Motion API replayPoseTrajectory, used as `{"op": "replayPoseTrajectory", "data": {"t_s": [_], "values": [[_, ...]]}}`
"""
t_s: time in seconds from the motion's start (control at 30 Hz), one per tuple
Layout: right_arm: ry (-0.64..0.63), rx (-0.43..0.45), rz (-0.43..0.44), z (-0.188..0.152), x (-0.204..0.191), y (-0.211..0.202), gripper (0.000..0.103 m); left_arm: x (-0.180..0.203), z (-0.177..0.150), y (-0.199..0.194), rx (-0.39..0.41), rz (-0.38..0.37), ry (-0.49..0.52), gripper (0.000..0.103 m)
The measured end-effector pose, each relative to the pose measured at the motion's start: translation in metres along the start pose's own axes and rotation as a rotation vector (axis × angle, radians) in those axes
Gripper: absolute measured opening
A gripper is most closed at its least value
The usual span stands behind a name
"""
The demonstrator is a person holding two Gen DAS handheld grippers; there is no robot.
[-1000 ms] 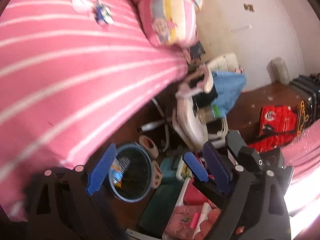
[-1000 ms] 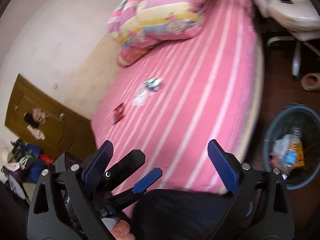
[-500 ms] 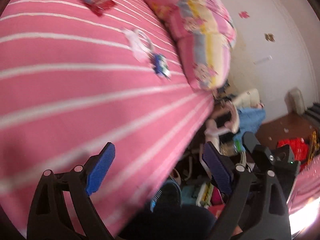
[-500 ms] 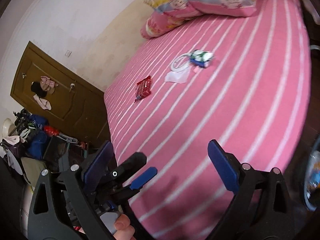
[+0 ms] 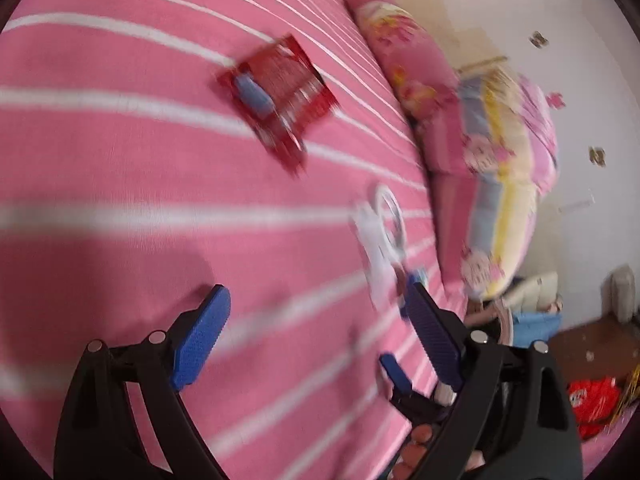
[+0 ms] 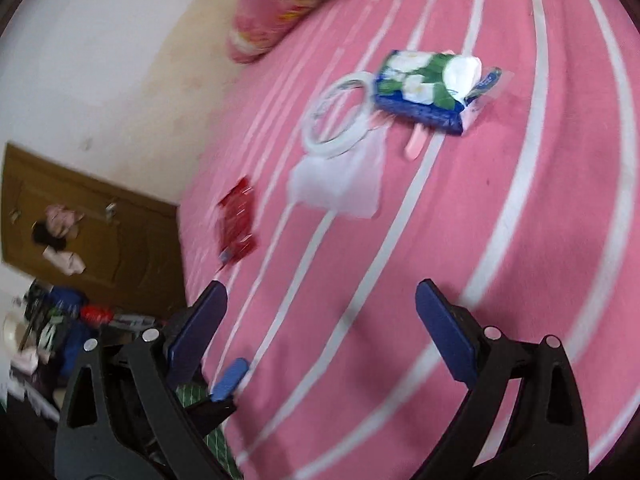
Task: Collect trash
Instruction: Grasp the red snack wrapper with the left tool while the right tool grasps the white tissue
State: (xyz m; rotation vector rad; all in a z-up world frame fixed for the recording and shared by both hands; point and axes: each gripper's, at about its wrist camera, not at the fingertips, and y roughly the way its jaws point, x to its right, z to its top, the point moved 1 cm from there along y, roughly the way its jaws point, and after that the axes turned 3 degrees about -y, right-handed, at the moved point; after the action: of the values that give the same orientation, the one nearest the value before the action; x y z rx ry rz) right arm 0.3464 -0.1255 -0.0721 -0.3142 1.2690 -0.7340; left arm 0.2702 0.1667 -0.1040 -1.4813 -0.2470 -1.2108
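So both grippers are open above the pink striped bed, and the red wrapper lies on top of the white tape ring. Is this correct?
Not quite. The red wrapper lies apart from the white tape ring, with bare sheet between them; the right wrist view shows this. The rest holds: the left gripper and the right gripper are both open above the pink striped bed.

On the bed (image 6: 520, 240), tape ring (image 6: 340, 116) touches tissue pack (image 6: 424, 88) (apparently overlapping a napkin (image 6: 340, 188)); wrapper (image 6: 237, 220) well apart.
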Motion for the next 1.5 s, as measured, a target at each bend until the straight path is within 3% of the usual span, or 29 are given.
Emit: {"op": "replayPoseTrajectory", "data": {"t_s": [0.17, 0.37, 0.47, 0.53, 0.63, 0.67, 0.73, 0.8, 1.0, 1.3, 1.5], "values": [[0.006, 0.001, -0.028, 0.020, -0.006, 0.033, 0.086, -0.010, 0.054, 0.026, 0.025, -0.015, -0.047, 0.085], [-0.002, 0.029, 0.004, 0.040, -0.018, 0.058, 0.086, -0.011, 0.090, 0.045, 0.049, -0.029, -0.065, 0.085], [-0.032, 0.023, 0.002, 0.047, -0.026, 0.074, 0.080, -0.005, 0.098, 0.053, 0.064, 0.005, -0.028, 0.076], [-0.050, 0.021, -0.012, 0.049, -0.025, 0.074, 0.067, -0.005, 0.102, 0.056, 0.071, 0.026, -0.011, 0.068], [-0.059, 0.030, -0.043, 0.053, -0.024, 0.074, 0.052, -0.012, 0.108, 0.058, 0.078, 0.048, -0.016, 0.047], [-0.060, 0.032, -0.060, 0.052, -0.024, 0.074, 0.048, -0.016, 0.110, 0.059, 0.077, 0.057, -0.024, 0.034], [-0.061, 0.032, -0.087, 0.050, -0.023, 0.073, 0.023, -0.025, 0.113, 0.058, 0.069, 0.049, -0.052, 0.025], [-0.046, 0.034, -0.100, 0.047, -0.022, 0.076, 0.005, -0.030, 0.115, 0.056, 0.058, 0.043, -0.071, 0.017], [-0.053, 0.053, -0.064, 0.038, -0.029, 0.070, 0.003, -0.032, 0.110, 0.049, 0.059, 0.010, -0.116, 0.015], [-0.127, 0.050, 0.050, 0.022, -0.070, 0.050, 0.003, -0.012, 0.083, 0.020, 0.045, -0.071, -0.132, 0.014], [-0.212, 0.049, 0.119, 0.000, -0.096, 0.018, 0.003, 0.015, 0.037, -0.029, 0.080, -0.086, -0.022, 0.014]]}}
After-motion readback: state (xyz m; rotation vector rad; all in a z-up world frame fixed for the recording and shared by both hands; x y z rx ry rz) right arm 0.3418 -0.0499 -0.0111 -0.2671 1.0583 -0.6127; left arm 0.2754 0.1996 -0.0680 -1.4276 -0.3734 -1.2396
